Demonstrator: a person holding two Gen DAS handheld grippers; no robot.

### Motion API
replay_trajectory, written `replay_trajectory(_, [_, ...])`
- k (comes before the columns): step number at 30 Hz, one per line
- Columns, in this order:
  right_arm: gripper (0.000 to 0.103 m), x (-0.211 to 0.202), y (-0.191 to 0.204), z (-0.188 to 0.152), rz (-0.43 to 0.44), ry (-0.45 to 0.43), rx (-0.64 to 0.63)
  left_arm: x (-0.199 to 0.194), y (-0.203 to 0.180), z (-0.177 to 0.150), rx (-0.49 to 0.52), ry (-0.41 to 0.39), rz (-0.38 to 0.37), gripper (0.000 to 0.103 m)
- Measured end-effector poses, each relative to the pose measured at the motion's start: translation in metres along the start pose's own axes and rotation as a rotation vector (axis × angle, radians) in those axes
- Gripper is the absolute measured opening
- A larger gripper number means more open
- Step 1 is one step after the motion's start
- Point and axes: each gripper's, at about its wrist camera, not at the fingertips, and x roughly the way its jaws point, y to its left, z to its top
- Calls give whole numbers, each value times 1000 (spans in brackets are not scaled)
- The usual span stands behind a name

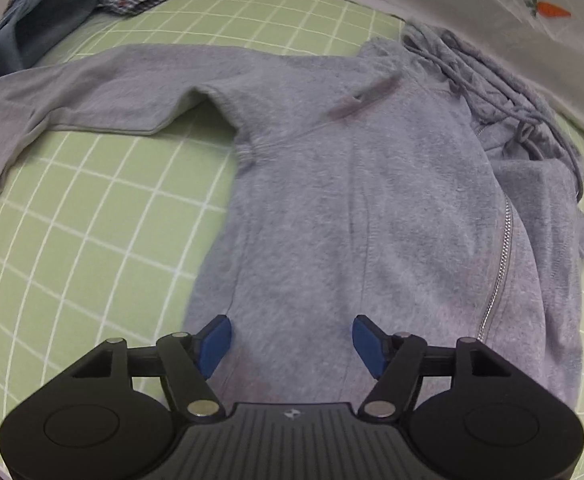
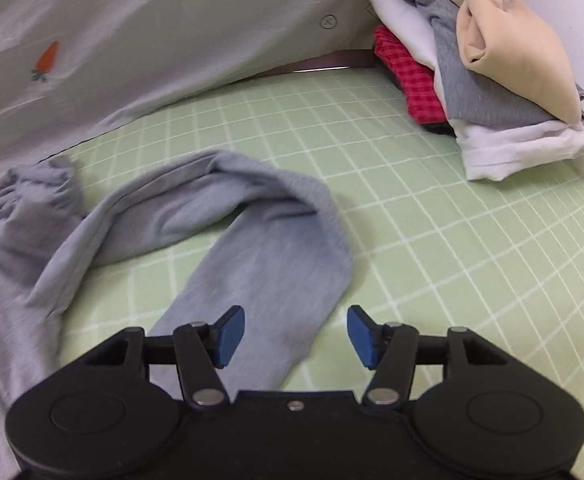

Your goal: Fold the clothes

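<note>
While both grippers gape: one grey hoodie, two sleeves spread.

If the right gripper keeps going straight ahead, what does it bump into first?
Probably the grey sleeve of the hoodie, lying bent on the green sheet just ahead of the open right gripper; depth is hard to judge.

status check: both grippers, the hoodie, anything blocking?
Left gripper open, over grey hoodie body. Right gripper open, above its bent sleeve. Hoodie unfolded. Nothing in the way.

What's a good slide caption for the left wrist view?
Open left gripper above a grey zip hoodie on green checked bedding.
</note>
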Motion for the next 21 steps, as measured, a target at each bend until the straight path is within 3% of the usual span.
replay_trajectory(5, [55, 26, -13, 16, 8, -4, 53, 14, -20, 13, 53, 17, 30, 81])
replay_trajectory(8, [54, 38, -12, 21, -28, -16, 1, 15, -24, 12, 71, 26, 53, 81])
replay_trajectory(11, [42, 47, -15, 26, -34, -3, -16, 18, -28, 12, 78, 35, 68, 84])
replay_trajectory(15, [4, 50, -17, 28, -52, -11, -105, 20, -31, 14, 78, 40, 79, 87])
replay_trajectory(21, [3, 19, -42, 51, -139, -147, -121, 22, -33, 13, 72, 38, 80, 92])
